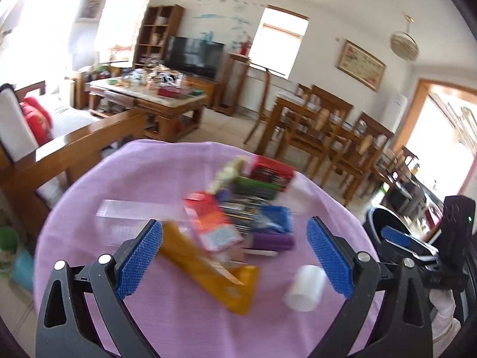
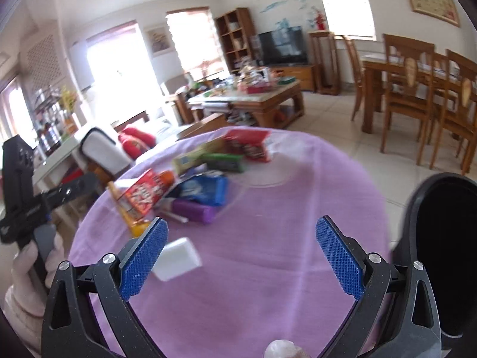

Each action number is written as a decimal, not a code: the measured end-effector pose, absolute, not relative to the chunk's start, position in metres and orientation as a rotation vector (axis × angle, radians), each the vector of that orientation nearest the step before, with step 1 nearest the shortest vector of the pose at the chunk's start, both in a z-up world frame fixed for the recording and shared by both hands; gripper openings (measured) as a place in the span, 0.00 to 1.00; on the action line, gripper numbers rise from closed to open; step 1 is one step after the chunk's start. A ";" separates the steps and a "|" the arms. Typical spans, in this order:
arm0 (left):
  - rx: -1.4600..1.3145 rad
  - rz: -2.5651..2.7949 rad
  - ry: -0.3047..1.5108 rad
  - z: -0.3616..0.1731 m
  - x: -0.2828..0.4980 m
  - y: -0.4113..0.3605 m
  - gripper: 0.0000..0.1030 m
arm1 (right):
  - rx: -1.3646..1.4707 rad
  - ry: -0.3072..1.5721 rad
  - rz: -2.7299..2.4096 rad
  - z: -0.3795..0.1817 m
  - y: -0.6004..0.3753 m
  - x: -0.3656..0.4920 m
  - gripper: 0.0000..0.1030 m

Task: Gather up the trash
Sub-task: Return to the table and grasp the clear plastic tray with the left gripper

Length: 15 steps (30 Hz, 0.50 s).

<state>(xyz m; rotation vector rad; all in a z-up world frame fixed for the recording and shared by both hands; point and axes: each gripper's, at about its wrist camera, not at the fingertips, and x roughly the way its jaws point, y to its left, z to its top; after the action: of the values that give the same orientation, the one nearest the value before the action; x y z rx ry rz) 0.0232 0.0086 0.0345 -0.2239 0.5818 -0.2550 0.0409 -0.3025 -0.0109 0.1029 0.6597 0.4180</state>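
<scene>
Two grippers hover over a round table with a purple cloth (image 1: 143,179), both with blue pads spread wide and nothing between them. Black bin (image 2: 447,253) stands just beside the table's right edge, mouth showing dark. Trash pile sits around the table's middle, blurred. In that pile: orange-yellow packet (image 1: 226,280) lies flat on the near side, partly under a red carton (image 1: 211,223); a clear plastic sheet or tray (image 1: 134,211) lies left of the carton, exact kind unclear. Red snack box (image 1: 271,170) and a green packet (image 1: 256,186) sit at the far side of the pile. Blue wrapper (image 1: 275,217) lies right of the carton, with a purple tube (image 1: 272,241) just nearer than it. White cup (image 1: 304,288) lies on its side on the cloth, apart from the pile, on the near right. Left gripper (image 1: 235,264) released, above the pile's near edge. Right gripper (image 2: 241,258) released, over bare cloth near the cup.
</scene>
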 end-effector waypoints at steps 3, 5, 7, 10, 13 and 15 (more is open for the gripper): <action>-0.143 -0.225 0.597 0.030 0.033 0.042 0.93 | 0.086 0.678 0.477 -0.012 -0.265 0.047 0.95; -0.066 -0.224 0.634 0.023 0.045 0.061 0.93 | 0.069 0.677 0.512 -0.011 -0.241 0.050 0.94; 0.019 -0.214 0.675 0.013 0.056 0.076 0.93 | 0.036 0.678 0.536 -0.009 -0.219 0.052 0.92; 0.092 -0.228 0.714 0.000 0.067 0.103 0.88 | 0.007 0.684 0.562 -0.010 -0.192 0.060 0.85; 0.167 -0.266 0.743 -0.013 0.079 0.116 0.86 | -0.019 0.702 0.568 -0.013 -0.169 0.073 0.76; 0.244 -0.308 0.752 -0.019 0.089 0.113 0.84 | -0.030 0.721 0.567 -0.017 -0.154 0.083 0.72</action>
<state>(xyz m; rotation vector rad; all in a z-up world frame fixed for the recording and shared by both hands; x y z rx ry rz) 0.0891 0.1132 -0.0188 0.2437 0.7517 -0.3082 0.0831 -0.1541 -0.0173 -0.0305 0.7205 0.5674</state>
